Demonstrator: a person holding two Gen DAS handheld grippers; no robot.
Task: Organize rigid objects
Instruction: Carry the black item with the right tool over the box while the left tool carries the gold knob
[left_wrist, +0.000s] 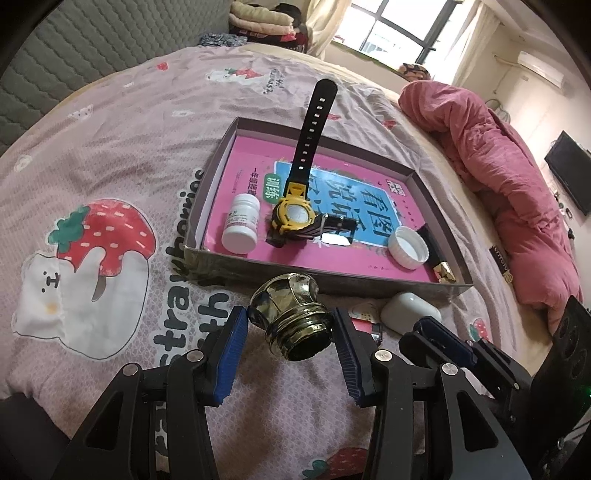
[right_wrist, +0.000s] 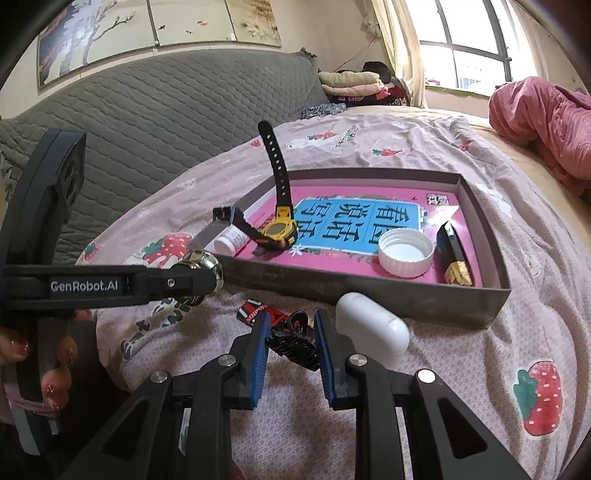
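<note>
Your left hand-held gripper (left_wrist: 290, 334) pinches the gold stopper (left_wrist: 290, 321) by its threaded neck, just outside the box's (left_wrist: 236, 269) near edge; hard, glossy, slippery. Right hand-held gripper (right_wrist: 290, 343) clamps a black clip (right_wrist: 293, 343).

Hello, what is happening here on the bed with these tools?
A person is tidying small things into a shallow grey cardboard box on the bed. The left tongs grip a shiny gold metal cap just before the box. The right tongs are shut on a black hair claw clip, beside a white oval case.
</note>
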